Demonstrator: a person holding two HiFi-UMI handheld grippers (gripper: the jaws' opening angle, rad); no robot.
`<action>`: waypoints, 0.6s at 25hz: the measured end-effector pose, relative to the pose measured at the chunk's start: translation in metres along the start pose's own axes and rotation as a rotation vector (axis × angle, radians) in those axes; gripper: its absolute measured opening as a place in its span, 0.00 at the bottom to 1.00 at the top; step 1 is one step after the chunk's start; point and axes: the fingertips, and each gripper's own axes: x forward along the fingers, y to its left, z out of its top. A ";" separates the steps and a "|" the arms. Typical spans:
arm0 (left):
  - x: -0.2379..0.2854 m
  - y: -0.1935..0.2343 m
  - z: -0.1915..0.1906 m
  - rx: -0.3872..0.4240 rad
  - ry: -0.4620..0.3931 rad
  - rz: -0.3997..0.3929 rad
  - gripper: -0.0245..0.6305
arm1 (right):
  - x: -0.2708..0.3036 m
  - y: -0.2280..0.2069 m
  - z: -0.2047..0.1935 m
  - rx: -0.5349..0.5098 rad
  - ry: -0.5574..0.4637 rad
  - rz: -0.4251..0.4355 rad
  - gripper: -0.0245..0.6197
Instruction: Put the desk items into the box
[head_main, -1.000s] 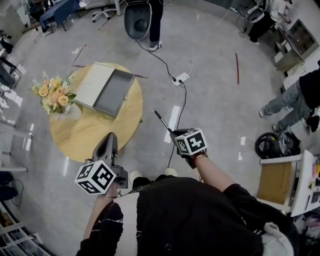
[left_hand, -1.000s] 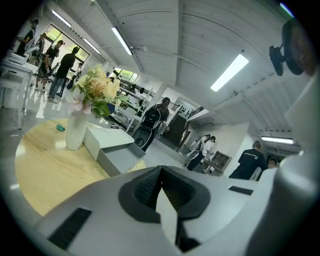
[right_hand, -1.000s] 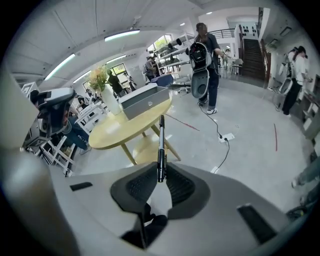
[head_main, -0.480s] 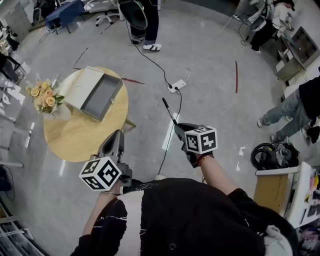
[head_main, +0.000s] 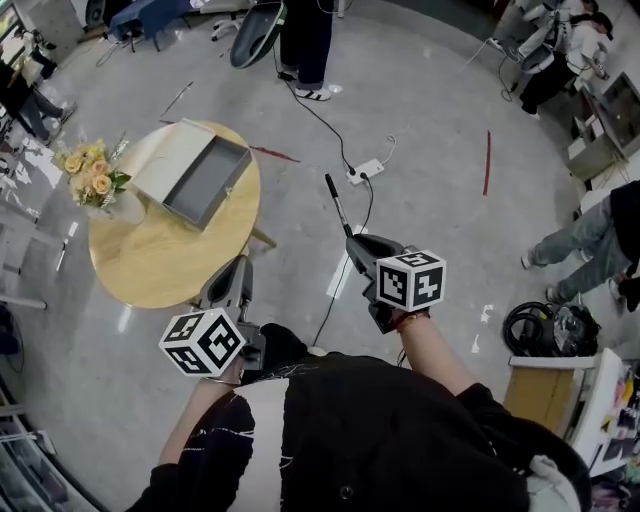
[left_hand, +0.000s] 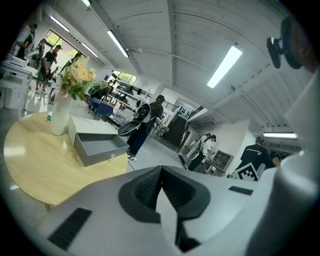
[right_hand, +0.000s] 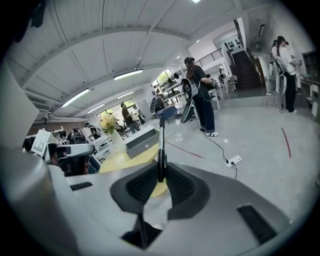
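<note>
Slim black pen (head_main: 337, 205) sits clamped in my right gripper's (head_main: 352, 240) jaws, pointing ahead, ready for the open grey box (head_main: 208, 180) on the round wooden counter (head_main: 160, 260); my left gripper's (head_main: 238, 272) jaws are together, empty.

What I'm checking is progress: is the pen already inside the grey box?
No, the pen is clamped in the right claw, apart from the grey box on the table.

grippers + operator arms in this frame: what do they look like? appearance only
The left gripper and right gripper are grey moulded wedges with dark ribbed pads. The left cube and right cube are white with black square markers. The person wears a black top. The left sleeve has white marks, and there is a red band at the right wrist.
</note>
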 end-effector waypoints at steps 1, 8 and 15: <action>-0.001 0.003 -0.001 -0.002 0.003 0.008 0.05 | 0.003 0.001 -0.002 0.004 0.005 0.006 0.13; -0.005 0.034 -0.002 -0.043 0.003 0.077 0.05 | 0.038 0.009 -0.006 0.001 0.064 0.047 0.14; 0.013 0.069 0.018 -0.080 -0.014 0.121 0.05 | 0.083 0.017 0.012 -0.018 0.115 0.079 0.14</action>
